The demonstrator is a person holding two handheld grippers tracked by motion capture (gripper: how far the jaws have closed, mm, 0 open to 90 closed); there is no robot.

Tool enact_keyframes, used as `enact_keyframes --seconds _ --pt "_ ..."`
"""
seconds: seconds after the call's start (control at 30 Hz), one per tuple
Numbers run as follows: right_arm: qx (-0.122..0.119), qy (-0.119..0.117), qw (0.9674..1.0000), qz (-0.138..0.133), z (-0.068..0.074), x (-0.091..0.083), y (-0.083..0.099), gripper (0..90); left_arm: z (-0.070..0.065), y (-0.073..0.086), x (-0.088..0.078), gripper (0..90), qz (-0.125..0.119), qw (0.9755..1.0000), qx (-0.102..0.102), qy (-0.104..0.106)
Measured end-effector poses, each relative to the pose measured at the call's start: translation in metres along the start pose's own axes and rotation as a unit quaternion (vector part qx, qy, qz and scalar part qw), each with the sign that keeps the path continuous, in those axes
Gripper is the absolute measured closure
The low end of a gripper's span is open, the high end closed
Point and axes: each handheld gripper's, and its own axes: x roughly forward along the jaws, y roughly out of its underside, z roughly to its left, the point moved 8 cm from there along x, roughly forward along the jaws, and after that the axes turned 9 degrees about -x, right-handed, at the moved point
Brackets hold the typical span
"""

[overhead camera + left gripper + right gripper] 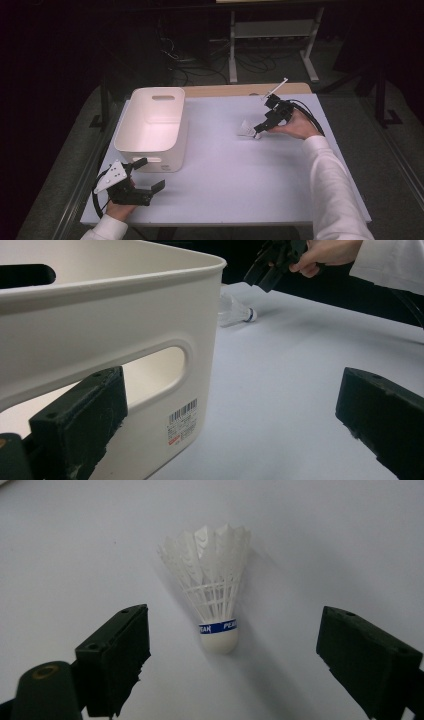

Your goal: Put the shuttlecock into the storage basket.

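A white feathered shuttlecock [212,595] with a white cork tip and a blue band is seen lying on the table [240,170], right of the white bin [152,125]. The right gripper [256,134] is held just over its tip, jaws spread wide on either side, nothing touched. The left gripper [150,175] is kept apart beside the bin, holding nothing.

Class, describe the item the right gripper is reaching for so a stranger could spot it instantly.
Start at the white table and its big white bin on the left. Look right of the bin, just ahead of the right gripper: a shuttlecock lies there, feathered white skirt, blue band, rounded cork tip.
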Motion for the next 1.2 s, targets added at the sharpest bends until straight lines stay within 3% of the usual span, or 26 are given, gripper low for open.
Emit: enact_keyframes --seconds 0.77,1.2 --pt "-0.040 -0.001 0.9969 0.068 0.004 0.035 0.011 19.1 0.000 0.000 -0.001 0.0 0.003 1.0000 0.003 0.001" --pt "-0.049 -0.016 0.9944 0.092 0.007 0.042 0.015 45.5 -0.001 0.000 0.000 0.0 0.004 1.0000 0.003 0.004"
